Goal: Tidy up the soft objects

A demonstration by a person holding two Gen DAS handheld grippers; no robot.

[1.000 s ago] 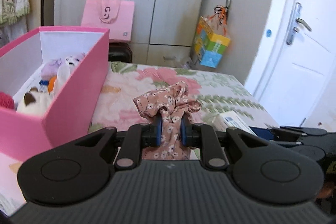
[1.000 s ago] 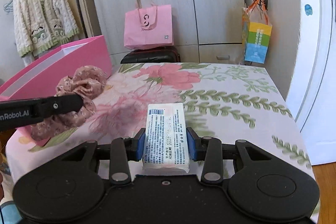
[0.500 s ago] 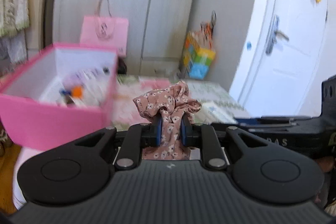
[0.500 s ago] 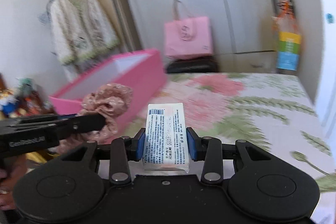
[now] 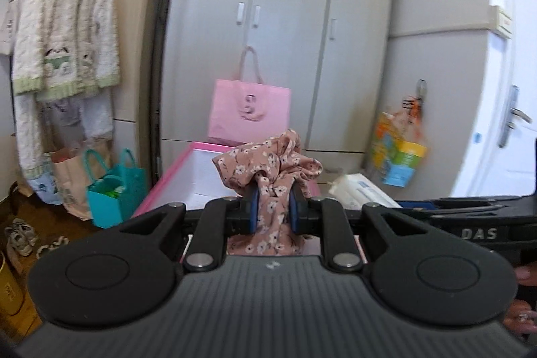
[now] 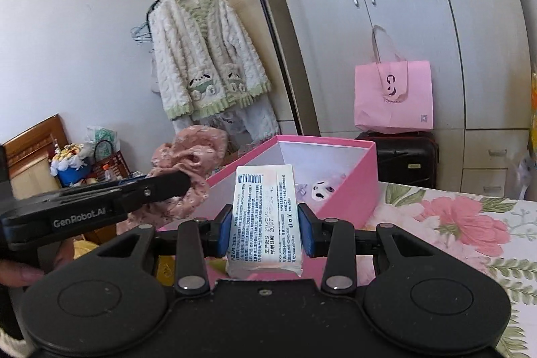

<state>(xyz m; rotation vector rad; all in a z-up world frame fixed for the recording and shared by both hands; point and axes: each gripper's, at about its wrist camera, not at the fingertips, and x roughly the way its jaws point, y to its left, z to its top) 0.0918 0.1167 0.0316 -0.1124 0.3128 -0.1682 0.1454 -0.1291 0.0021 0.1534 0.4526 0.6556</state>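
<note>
Pink box [image 6: 349, 190]: open-topped on the bed [image 6: 470, 223], so I can drop things in.
Tissue pack [image 6: 265, 217]: right gripper [image 6: 265, 230] fingers clamp it near the box.
Scrunchie [image 5: 268, 170]: left gripper [image 5: 272, 207] fingers pinch it above the box.

On the side of the left tool [image 6: 188, 182], seen from the right wrist view, the white words "GenRobot.AI" could be read. On the side of the right tool [image 5: 416, 207], seen from the left wrist view, only the letters "DAS" could be read. The white tissue pack [image 6: 265, 217] carried a barcode at its top left corner and many lines of small print; these were too small to read, except some digits that looked like "2027". The pink paper bag [image 6: 394, 96] had a dark logo like the letter "G" with a curl, and a small square mark near its lower right corner, not readable.
</note>
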